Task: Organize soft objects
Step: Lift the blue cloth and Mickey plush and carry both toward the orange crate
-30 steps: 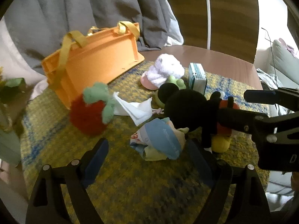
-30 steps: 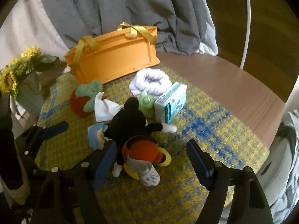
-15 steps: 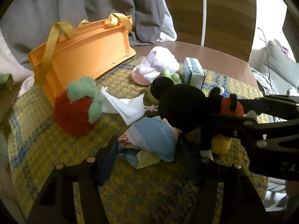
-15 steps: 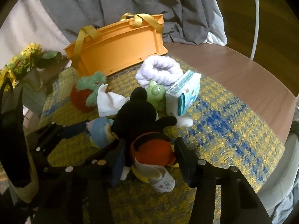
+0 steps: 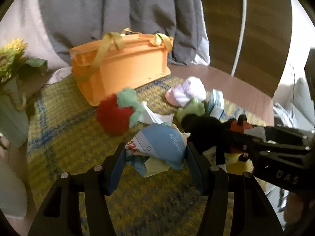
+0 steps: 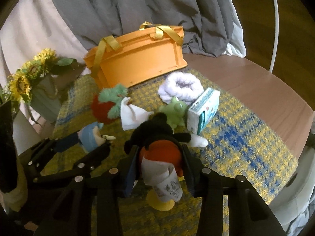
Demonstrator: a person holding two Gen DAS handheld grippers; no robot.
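The left hand-held gripper [image 5: 155,157] was clamped on a blue soft toy [image 5: 161,145] lettered "Ambulance", at six o'clock from the orange bin [image 5: 122,68] on the worktop's yellow-and-blue mat [image 5: 65,137]. At the toy's three o'clock, the right hand-held gripper [image 6: 159,163] was closing, its jaws pressed against the red shorts of a black mouse plush [image 6: 155,135].
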